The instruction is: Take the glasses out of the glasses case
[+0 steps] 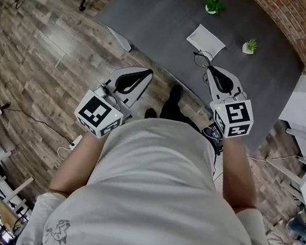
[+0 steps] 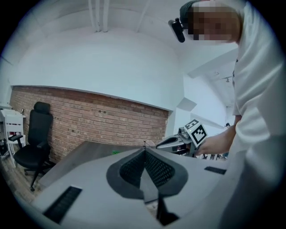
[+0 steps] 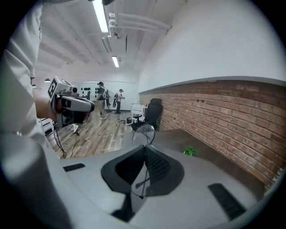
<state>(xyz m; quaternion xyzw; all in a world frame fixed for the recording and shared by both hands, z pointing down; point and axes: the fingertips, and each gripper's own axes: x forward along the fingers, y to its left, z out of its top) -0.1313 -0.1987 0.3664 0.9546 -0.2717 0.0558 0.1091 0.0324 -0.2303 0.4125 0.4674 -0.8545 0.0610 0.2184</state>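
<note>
My right gripper (image 1: 209,69) is shut on a pair of thin dark-rimmed glasses (image 1: 201,58) and holds them in the air over the near edge of the grey table (image 1: 160,14). In the right gripper view a round lens (image 3: 144,134) stands just past the closed tips, with a thin temple arm running back between the pads. My left gripper (image 1: 149,72) hangs over the wooden floor to the left, shut and with nothing in it. A white flat rectangle (image 1: 206,39) lies on the table beyond the glasses; I cannot tell whether it is the case.
Two small green plants (image 1: 213,5) (image 1: 250,46) stand on the table. A brick wall (image 1: 298,27) runs along its far side. A black office chair (image 2: 35,143) stands at the table's end. People stand far off down the room (image 3: 109,98).
</note>
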